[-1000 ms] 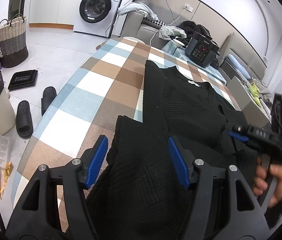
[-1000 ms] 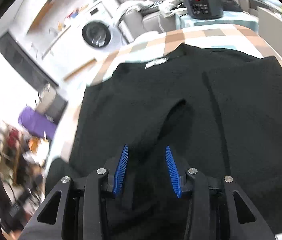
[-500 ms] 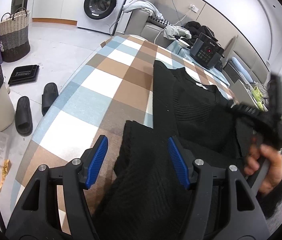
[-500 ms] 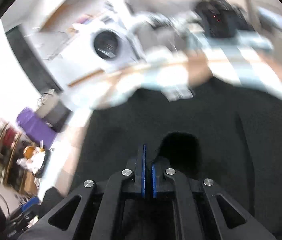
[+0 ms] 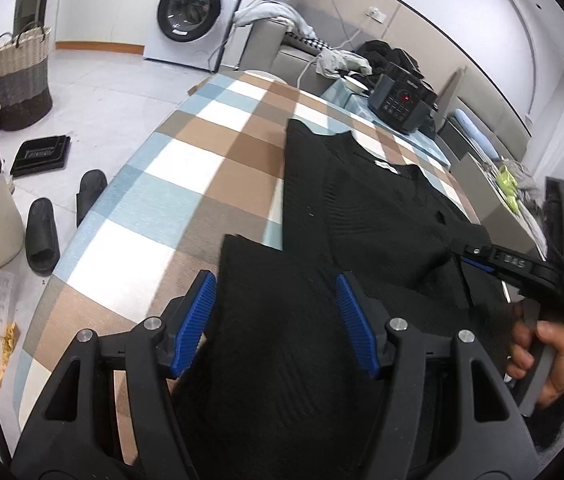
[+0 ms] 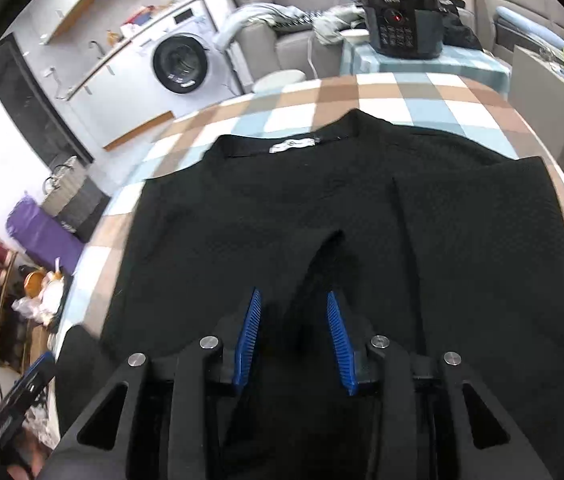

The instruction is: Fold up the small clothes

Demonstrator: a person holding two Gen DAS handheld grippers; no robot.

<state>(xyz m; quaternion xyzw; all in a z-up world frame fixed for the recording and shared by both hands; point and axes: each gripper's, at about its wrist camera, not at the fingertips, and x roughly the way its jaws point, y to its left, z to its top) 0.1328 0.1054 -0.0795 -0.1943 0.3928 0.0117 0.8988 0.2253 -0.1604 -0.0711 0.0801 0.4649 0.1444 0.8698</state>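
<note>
On the checked tablecloth (image 6: 398,92), the black sweater (image 6: 302,200) lies under both parted claws, the right gripper (image 6: 294,336) having just reopened, the left gripper (image 5: 276,320) gaping wide.

1. Even, bright indoor light fills both views; shadows are soft.
2. The left edge of the right wrist view is blown out to white.
3. Fisheye distortion bends the walls, and black vignette rims every corner.
4. The black garment (image 6: 362,208) shows little texture.
5. Slight blur softens the right view.

Right hand-held gripper (image 6: 293,336) just reopened, empty; left (image 5: 276,322) gapes.
</note>
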